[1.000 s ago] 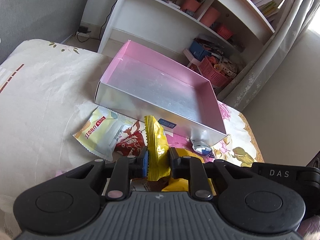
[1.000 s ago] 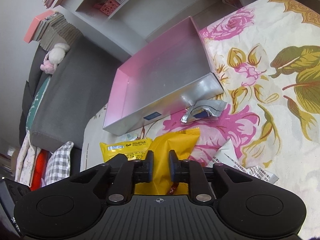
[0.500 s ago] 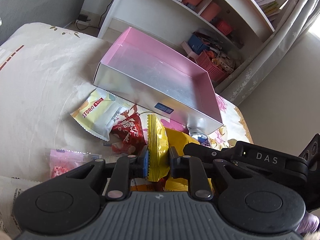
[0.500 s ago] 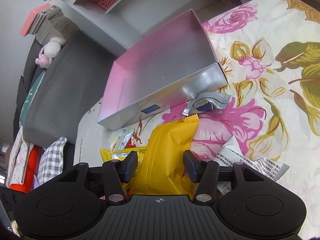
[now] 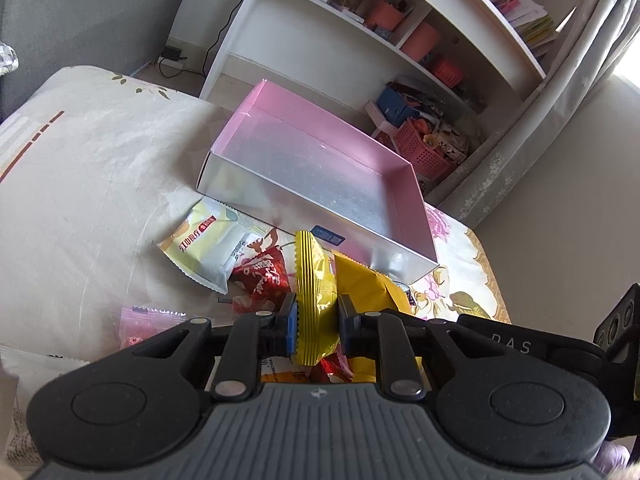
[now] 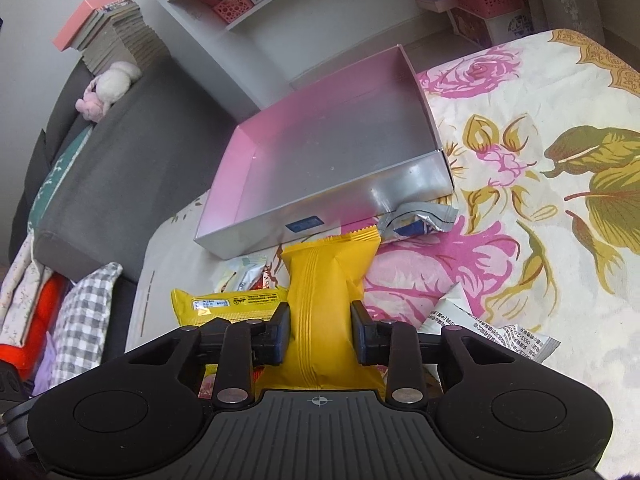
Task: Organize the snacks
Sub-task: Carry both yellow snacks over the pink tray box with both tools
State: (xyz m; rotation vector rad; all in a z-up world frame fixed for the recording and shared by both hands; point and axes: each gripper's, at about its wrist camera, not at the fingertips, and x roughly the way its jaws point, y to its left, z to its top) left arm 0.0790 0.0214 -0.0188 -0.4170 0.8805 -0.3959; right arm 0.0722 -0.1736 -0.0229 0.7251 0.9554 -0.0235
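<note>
My left gripper (image 5: 317, 326) is shut on a bright yellow snack packet (image 5: 314, 280), held on edge above the snack pile. My right gripper (image 6: 320, 330) is shut on an orange-yellow snack bag (image 6: 326, 292), which points toward the box. The empty silver box with pink inner walls (image 5: 320, 176) lies just beyond both grippers; it also shows in the right wrist view (image 6: 340, 148). The left gripper's yellow packet (image 6: 228, 304) shows left of the right gripper.
Loose snacks lie on the flowered cloth (image 6: 540, 200): a pale green packet (image 5: 204, 244), a red one (image 5: 262, 276), a pink one (image 5: 148, 320), a silver one (image 6: 416, 218), a white one (image 6: 480, 324). White shelves (image 5: 360, 40) stand behind; a grey sofa (image 6: 120, 160) is left.
The right gripper opened wide around the orange-yellow bag half a second ago and has closed on it again, further along the bag. The left gripper kept its packet and lifted slightly.
</note>
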